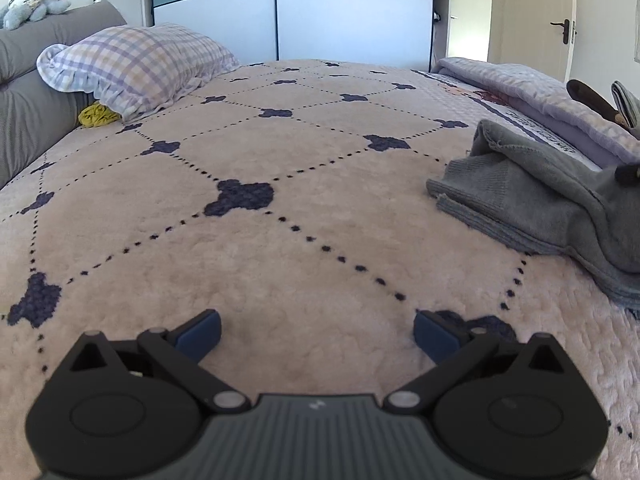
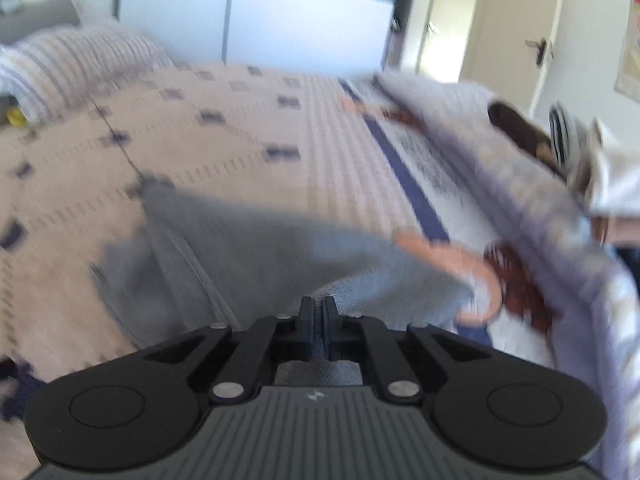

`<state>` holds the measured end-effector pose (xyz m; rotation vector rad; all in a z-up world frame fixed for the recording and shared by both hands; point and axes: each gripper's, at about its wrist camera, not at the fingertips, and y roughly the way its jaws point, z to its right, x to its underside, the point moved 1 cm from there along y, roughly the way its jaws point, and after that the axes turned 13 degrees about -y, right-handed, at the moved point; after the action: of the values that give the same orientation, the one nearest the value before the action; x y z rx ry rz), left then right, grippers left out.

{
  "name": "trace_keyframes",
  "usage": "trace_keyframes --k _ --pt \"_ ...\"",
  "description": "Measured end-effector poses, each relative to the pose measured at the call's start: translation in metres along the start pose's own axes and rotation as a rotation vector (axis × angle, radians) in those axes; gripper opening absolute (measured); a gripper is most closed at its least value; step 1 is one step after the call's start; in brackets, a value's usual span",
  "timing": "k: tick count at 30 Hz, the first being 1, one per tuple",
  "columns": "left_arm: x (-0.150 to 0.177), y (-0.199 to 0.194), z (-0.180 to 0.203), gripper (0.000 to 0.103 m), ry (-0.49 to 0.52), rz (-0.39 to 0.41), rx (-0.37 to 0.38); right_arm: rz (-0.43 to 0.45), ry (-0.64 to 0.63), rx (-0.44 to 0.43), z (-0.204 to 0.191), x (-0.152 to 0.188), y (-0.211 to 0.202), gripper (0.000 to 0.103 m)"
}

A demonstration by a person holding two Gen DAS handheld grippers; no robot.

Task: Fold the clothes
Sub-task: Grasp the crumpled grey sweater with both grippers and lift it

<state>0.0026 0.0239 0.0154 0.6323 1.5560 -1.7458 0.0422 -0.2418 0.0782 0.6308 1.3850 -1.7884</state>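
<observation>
A home bedroom. A wide bed (image 1: 280, 208) covered by a plush cream blanket with dark clover marks stretches ahead of the tool. To the far left lie a checked pillow (image 1: 136, 64) and a padded grey headboard (image 1: 24, 92) with a soft toy (image 1: 32, 4) on top. Straight ahead stands a sliding wardrobe (image 1: 292, 12); a door (image 1: 536, 16) is far right.

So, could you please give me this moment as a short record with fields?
surface: bed with cream patterned blanket
garment: grey sweater, partly folded, lying at the blanket's right side
left gripper: open, holding nothing, over bare blanket
right gripper: jaws together, grey fabric just ahead; grasp unclear, view blurred
pillow: checked pillow at the headboard end
other bedding: lilac quilt beyond the sweater
</observation>
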Motion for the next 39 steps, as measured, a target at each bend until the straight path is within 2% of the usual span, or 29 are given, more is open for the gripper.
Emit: trace_keyframes --k 2,7,10,14,16,18,19,20,22,24,26,28,29,31,33,34,37,39 --pt "-0.011 -0.012 -0.012 0.103 -0.041 0.008 -0.012 0.094 0.002 -0.052 -0.001 -0.034 -0.032 0.005" --pt "-0.045 -0.058 -0.039 0.103 -0.102 0.052 0.068 0.334 0.03 -0.224 0.007 -0.124 -0.121 0.004" --pt "-0.069 -0.091 -0.054 0.103 -0.116 0.094 0.115 0.499 0.009 -0.364 0.008 -0.174 -0.183 0.004" --pt "-0.098 -0.133 -0.067 0.103 -0.136 0.155 0.179 0.666 0.004 -0.448 0.015 -0.213 -0.244 0.004" --pt "-0.105 -0.146 -0.066 0.103 -0.107 0.186 0.209 0.67 0.031 -0.509 0.02 -0.217 -0.246 0.005" --pt "-0.106 -0.153 -0.067 0.103 -0.061 0.216 0.21 0.59 -0.017 -0.496 0.01 -0.209 -0.23 0.006" --pt "-0.104 -0.151 -0.066 0.103 -0.042 0.223 0.197 0.538 -0.03 -0.461 0.007 -0.2 -0.216 0.006" --pt "-0.1 -0.147 -0.067 0.103 -0.029 0.216 0.181 0.485 -0.038 -0.427 0.003 -0.19 -0.201 0.007" --pt "-0.09 -0.133 -0.066 0.102 0.0 0.15 0.175 0.367 0.052 -0.395 0.01 -0.161 -0.172 0.007" --pt "-0.076 -0.124 -0.065 0.095 0.038 0.084 0.234 0.283 0.122 -0.339 0.016 -0.136 -0.147 0.007" --pt "-0.066 -0.115 -0.066 0.079 0.044 0.023 0.273 0.221 0.118 -0.304 0.011 -0.112 -0.129 0.011" --pt "-0.06 -0.102 -0.075 0.07 0.012 -0.042 0.291 0.16 0.103 -0.338 -0.001 -0.089 -0.114 0.013" --pt "-0.057 -0.096 -0.08 0.064 -0.008 -0.066 0.282 0.13 0.093 -0.363 -0.012 -0.079 -0.107 0.022" --pt "-0.054 -0.088 -0.089 0.063 -0.022 -0.079 0.23 0.069 0.071 -0.413 -0.035 -0.059 -0.094 0.04" --pt "-0.053 -0.081 -0.092 0.071 0.007 -0.047 0.158 0.023 0.0 -0.475 -0.063 -0.045 -0.085 0.043" --pt "-0.052 -0.077 -0.094 0.082 0.013 -0.046 0.141 0.003 -0.041 -0.518 -0.077 -0.038 -0.08 0.044" --pt "-0.051 -0.058 -0.1 0.085 0.01 -0.081 0.131 -0.035 -0.091 -0.595 -0.107 -0.026 -0.073 0.044" --pt "-0.048 -0.045 -0.102 0.085 0.0 -0.105 0.096 -0.053 -0.104 -0.631 -0.123 -0.021 -0.07 0.044"
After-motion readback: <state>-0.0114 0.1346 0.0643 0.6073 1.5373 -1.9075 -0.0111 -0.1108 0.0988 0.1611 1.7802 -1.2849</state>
